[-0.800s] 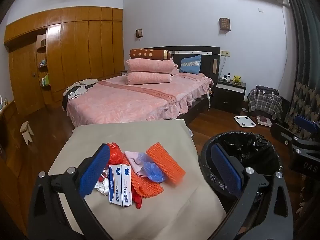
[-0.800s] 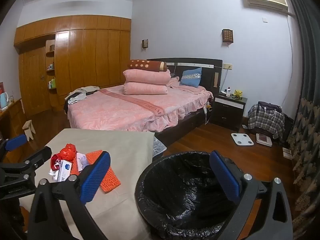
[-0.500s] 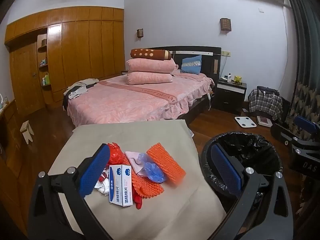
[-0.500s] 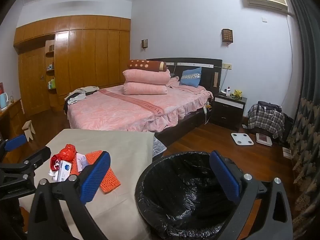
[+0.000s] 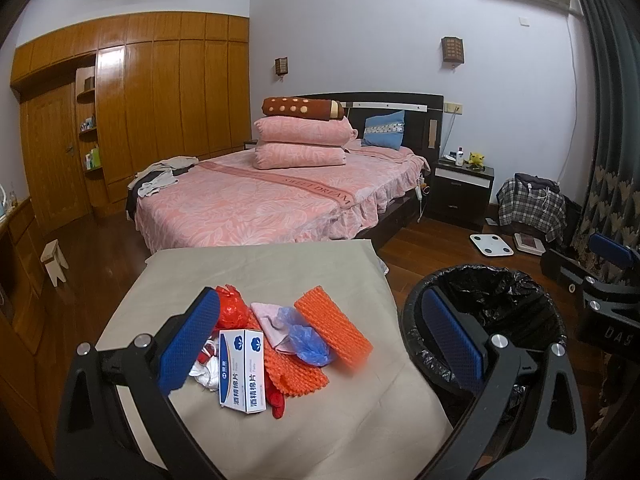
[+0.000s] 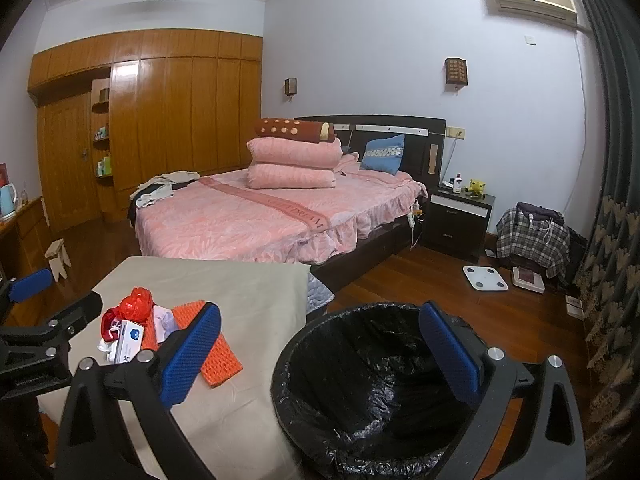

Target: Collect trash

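Observation:
A pile of trash lies on the beige cloth-covered table (image 5: 260,276): a white and blue box (image 5: 242,370), orange foam netting (image 5: 332,326), a blue plastic bag (image 5: 306,336), a pink wrapper (image 5: 270,320) and red plastic (image 5: 230,308). The pile also shows in the right wrist view, with the box (image 6: 128,338) and the netting (image 6: 218,362). A black-lined trash bin (image 5: 496,312) stands right of the table (image 6: 372,384). My left gripper (image 5: 320,344) is open and empty above the pile. My right gripper (image 6: 320,356) is open and empty above the bin's near rim.
A pink bed (image 5: 256,200) stands behind the table. A nightstand (image 5: 462,188), a white scale (image 5: 490,244) and a plaid bag (image 5: 532,206) sit at the right. Wooden wardrobes (image 5: 160,100) line the left wall. A small stool (image 5: 54,260) stands on the left floor.

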`<state>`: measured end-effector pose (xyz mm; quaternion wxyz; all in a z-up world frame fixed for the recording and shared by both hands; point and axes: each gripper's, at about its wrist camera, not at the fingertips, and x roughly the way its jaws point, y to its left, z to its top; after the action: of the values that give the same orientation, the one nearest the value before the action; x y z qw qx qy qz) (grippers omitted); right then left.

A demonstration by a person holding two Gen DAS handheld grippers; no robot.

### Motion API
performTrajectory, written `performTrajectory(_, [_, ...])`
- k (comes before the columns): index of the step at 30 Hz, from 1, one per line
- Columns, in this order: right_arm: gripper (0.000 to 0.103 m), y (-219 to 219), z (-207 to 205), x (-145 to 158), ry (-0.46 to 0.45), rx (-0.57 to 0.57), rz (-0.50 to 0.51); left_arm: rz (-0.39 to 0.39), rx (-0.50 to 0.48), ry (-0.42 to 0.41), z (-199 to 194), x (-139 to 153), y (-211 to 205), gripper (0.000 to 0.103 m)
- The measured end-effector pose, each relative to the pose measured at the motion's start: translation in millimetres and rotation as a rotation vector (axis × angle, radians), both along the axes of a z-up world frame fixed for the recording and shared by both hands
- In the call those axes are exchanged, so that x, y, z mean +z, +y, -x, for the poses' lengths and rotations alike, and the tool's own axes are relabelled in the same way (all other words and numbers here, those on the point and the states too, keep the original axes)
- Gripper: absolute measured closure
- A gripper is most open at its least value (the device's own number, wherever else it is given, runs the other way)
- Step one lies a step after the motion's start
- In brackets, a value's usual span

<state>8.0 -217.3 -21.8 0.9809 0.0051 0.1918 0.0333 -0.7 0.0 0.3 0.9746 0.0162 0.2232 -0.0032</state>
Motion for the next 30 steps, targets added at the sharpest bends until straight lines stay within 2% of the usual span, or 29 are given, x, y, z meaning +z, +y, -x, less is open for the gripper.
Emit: performTrajectory(30, [0.006, 3.9, -2.5, -1.8, 0.006, 0.000, -0.001, 0.003, 0.000, 0.005, -0.1, 0.1, 4.8, 0.005])
